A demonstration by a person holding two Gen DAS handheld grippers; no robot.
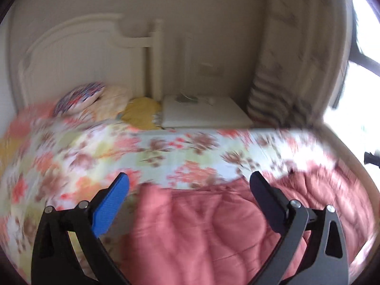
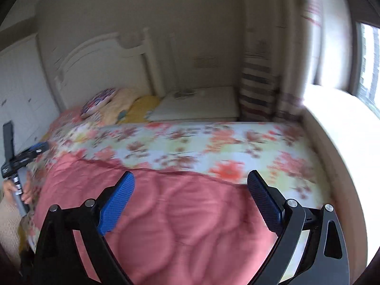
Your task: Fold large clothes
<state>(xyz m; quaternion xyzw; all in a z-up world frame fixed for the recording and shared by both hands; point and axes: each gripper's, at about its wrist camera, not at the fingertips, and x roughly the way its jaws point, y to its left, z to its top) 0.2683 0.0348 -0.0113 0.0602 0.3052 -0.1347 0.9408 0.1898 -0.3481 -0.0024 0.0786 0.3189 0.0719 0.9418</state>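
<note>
A large pink quilted garment lies spread on the floral bedsheet. It also fills the near part of the right wrist view. My left gripper is open and empty, hovering above the garment's far left edge. My right gripper is open and empty above the garment's far edge. The left gripper also shows at the left of the right wrist view, held by a hand beside the garment's left edge. Both views are blurred by motion.
Pillows and a yellow cloth lie at the head of the bed by a white headboard. A white bedside table stands behind. A striped curtain and bright window ledge lie to the right.
</note>
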